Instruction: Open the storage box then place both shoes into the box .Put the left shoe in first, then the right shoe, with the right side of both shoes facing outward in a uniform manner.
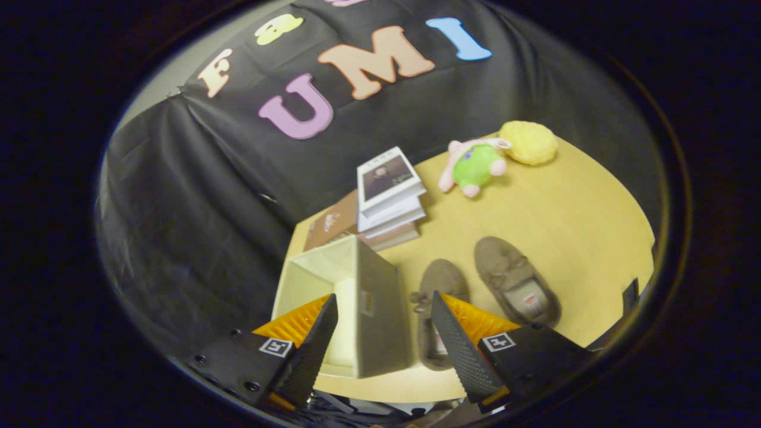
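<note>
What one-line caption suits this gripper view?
Open gripper hovers above open storage box and two brown shoes on the table.

Staged recording booth: black cloth wall (196, 196) behind a yellow tabletop (571, 226) with household props.

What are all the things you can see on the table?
Storage box: one, cream, open on top, just ahead of the tongs at the table's near edge.
Slippers: two, grey-brown, beside the box; nearer slipper next to the box wall, farther slipper beyond it.
Books: a stack, white and brown, behind the box.
Plush toy: one, pink and green, beyond the books.
Fluffy ball: one, yellow, touching the toy.
Table: one, light wood.
Tongs: one pair, black with orange, open, holding nothing.
</note>
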`<state>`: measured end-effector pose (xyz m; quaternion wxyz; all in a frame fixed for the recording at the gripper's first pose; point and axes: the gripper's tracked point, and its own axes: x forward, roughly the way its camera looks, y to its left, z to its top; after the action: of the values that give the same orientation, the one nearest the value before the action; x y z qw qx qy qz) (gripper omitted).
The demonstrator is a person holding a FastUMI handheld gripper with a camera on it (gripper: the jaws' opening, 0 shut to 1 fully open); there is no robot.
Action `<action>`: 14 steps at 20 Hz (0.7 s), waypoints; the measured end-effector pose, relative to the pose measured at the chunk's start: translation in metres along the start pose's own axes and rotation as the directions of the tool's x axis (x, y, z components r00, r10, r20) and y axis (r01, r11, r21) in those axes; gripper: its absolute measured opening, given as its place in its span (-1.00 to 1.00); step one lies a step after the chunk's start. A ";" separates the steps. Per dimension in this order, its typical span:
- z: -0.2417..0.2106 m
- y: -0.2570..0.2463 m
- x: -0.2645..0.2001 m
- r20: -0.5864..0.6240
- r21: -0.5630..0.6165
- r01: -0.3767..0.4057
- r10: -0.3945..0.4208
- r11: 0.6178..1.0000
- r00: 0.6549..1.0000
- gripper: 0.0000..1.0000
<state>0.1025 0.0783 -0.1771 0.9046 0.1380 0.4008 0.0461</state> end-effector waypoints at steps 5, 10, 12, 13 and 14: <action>-0.064 -0.066 0.034 -0.214 0.011 0.090 -0.085 0.996 0.973 0.97; -0.089 -0.089 0.071 -0.293 -0.032 0.115 -0.119 0.993 0.949 0.82; -0.095 -0.090 0.079 -0.316 -0.049 0.115 -0.125 0.992 0.941 0.66; -0.099 -0.091 0.082 -0.324 -0.057 0.115 -0.128 0.992 0.937 0.66; -0.100 -0.091 0.087 -0.331 -0.068 0.117 -0.133 0.991 0.934 0.49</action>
<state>0.0850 0.0292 -0.3290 0.8275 0.0810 0.5552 0.0208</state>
